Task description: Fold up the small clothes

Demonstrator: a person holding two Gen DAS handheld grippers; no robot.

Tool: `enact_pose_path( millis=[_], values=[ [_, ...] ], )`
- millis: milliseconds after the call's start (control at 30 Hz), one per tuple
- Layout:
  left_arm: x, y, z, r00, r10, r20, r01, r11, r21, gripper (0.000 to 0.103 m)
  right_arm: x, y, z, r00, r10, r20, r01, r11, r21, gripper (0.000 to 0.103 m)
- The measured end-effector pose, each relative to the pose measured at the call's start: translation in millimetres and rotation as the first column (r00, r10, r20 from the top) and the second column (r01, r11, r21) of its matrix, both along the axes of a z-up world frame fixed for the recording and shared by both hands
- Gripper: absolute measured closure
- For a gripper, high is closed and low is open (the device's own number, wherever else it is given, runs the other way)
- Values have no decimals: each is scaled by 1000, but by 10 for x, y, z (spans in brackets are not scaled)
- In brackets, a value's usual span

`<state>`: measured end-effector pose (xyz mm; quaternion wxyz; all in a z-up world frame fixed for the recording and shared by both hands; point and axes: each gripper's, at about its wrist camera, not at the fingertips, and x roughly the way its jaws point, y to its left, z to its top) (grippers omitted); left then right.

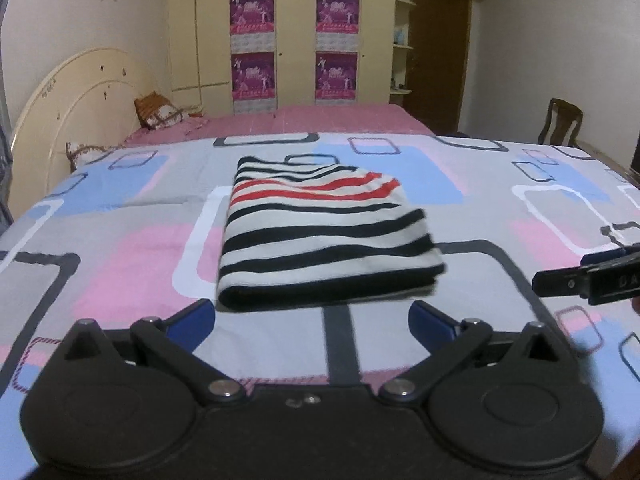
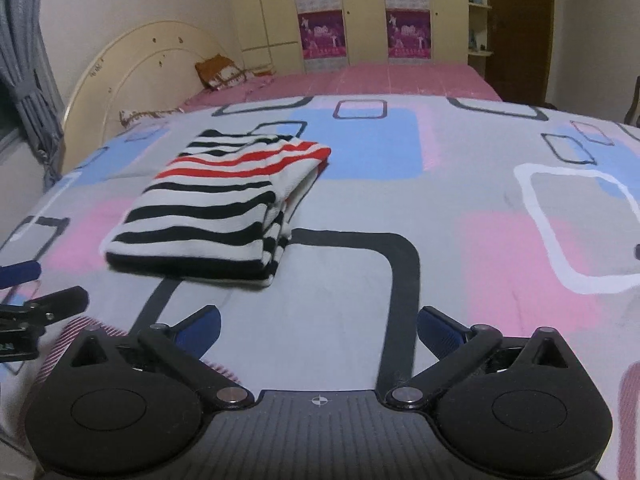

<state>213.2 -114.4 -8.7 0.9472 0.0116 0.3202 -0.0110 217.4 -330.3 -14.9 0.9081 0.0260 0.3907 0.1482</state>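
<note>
A small striped garment [image 1: 320,232], white with black and red stripes, lies folded into a neat rectangle on the patterned bedsheet [image 1: 120,208]. My left gripper [image 1: 312,320] hovers just short of its near edge, jaws wide apart with nothing between them. In the right wrist view the same garment [image 2: 216,208] lies ahead and to the left. My right gripper [image 2: 318,326] stands open over bare sheet [image 2: 440,208], apart from the cloth. The right gripper's black finger [image 1: 560,282] shows at the left view's right edge; the left gripper's blue-padded finger [image 2: 20,272] shows at the right view's left edge.
A pink-covered bed [image 1: 320,120] with a cream curved headboard [image 1: 80,92] and pillows [image 1: 160,114] lies beyond. Cream wardrobes with purple posters [image 1: 252,44] line the back wall. A wooden chair [image 1: 560,120] and a brown door [image 1: 440,52] are at the right; grey curtains [image 2: 28,60] hang at the left.
</note>
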Motion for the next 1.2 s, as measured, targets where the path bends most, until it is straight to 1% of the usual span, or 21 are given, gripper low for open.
enact_pose_path(
  millis=[133, 200, 300, 567, 700, 833, 1200],
  values=[
    [-264, -108, 183, 1000, -2, 25, 3, 1000, -15, 0, -336, -57, 230, 1000, 2, 24, -3, 1000, 19, 0],
    [-387, -146, 271, 999, 5, 36, -4, 1000, -22, 0, -517, -83, 342, 998, 4, 55, -6, 999, 31, 0],
    [-582, -210, 393, 998, 10, 58, -8, 1000, -24, 0, -780, -103, 501, 995, -1, 101, -1, 1000, 25, 0],
    [-1072, -361, 680, 992, 5, 123, -3, 1000, -16, 0, -1300, -203, 801, 990, -12, 138, 7, 999, 40, 0],
    [-1230, -413, 787, 989, 13, 145, -9, 1000, -24, 0, -1495, -237, 897, 986, -21, 163, 16, 999, 31, 0],
    [-1357, -462, 864, 986, 9, 167, -4, 1000, -29, 0, -1647, -301, 962, 983, -28, 182, 20, 999, 49, 0],
    [-1529, -559, 931, 980, 5, 197, 2, 999, -34, 0, -1817, -376, 1077, 977, -19, 215, 10, 999, 44, 0]
  ],
)
